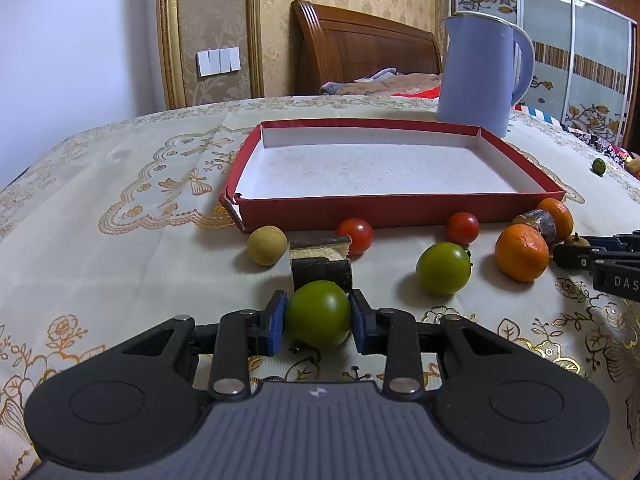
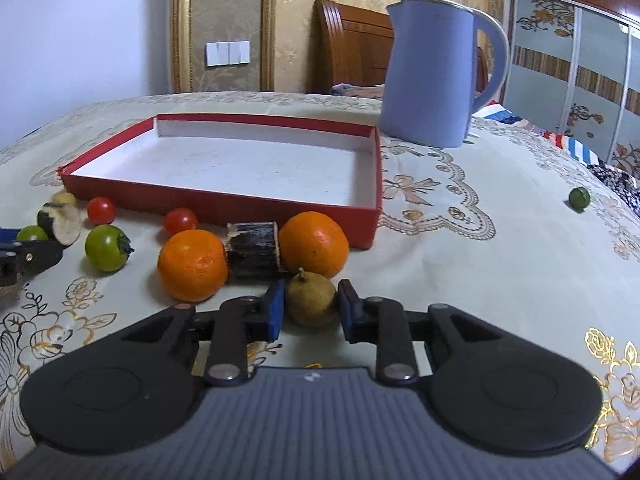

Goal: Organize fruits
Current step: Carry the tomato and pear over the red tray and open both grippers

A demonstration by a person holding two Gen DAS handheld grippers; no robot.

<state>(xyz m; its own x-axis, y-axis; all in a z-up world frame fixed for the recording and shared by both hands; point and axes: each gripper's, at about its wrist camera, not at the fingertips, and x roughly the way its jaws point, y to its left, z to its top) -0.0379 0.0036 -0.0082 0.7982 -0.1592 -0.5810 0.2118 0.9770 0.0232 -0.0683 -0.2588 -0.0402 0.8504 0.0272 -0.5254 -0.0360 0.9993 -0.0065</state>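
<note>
The only legible writing is "DAS" on the right gripper [image 1: 576, 254] body, seen from the left wrist. The left gripper [image 1: 318, 314] clamps a green tomato [image 1: 318, 312] just in front of the red tray [image 1: 400, 208]. The right gripper's jaws are narrow, closed on a brown longan [image 2: 310, 298] near the tray's front right corner. Oranges [image 2: 193, 264], cherry tomatoes [image 1: 355, 235] and a dark sugarcane piece [image 2: 252, 250] crowd the tray's front edge. Bare tablecloth [image 2: 500, 280] lies right of the tray.

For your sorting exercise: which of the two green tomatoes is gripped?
The green tomato between the left gripper's pads; the other green tomato lies free beside the mandarin.
</note>
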